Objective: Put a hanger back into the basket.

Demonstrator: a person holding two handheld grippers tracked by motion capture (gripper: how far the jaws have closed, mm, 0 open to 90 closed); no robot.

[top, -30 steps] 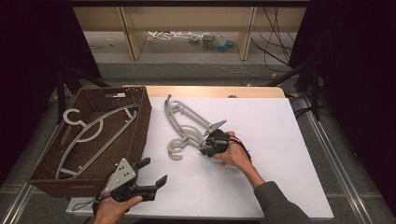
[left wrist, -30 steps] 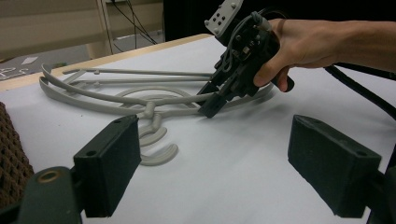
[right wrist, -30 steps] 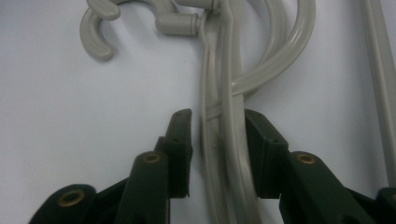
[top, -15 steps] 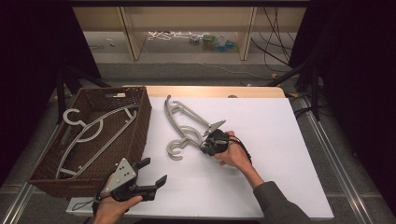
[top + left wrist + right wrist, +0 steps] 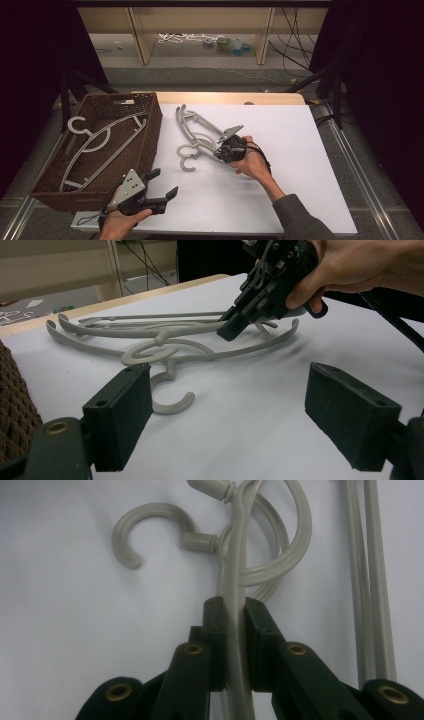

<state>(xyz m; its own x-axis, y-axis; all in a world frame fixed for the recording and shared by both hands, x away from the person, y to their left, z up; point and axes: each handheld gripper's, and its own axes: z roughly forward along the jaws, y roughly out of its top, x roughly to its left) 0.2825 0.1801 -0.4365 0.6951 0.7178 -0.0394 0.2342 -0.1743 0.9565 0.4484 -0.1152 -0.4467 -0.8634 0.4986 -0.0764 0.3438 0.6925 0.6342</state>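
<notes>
Hangers (image 5: pixel 197 137), two grey ones tangled at the counter's (image 5: pixel 300 150) centre, could both drag along if we lift, since our right hand-held gripper (image 5: pixel 234 611) pinches one arm while our left hand-held gripper (image 5: pixel 162 184) waits open at seven o'clock.

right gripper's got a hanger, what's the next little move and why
Probably lift the right gripper slightly. Its fingers are shut on the arm of one grey plastic hanger, which lies tangled with a second on the white tabletop. Raising it should show whether the hooks separate. The brown wicker basket already holds hangers, so that seems the likely destination.
</notes>
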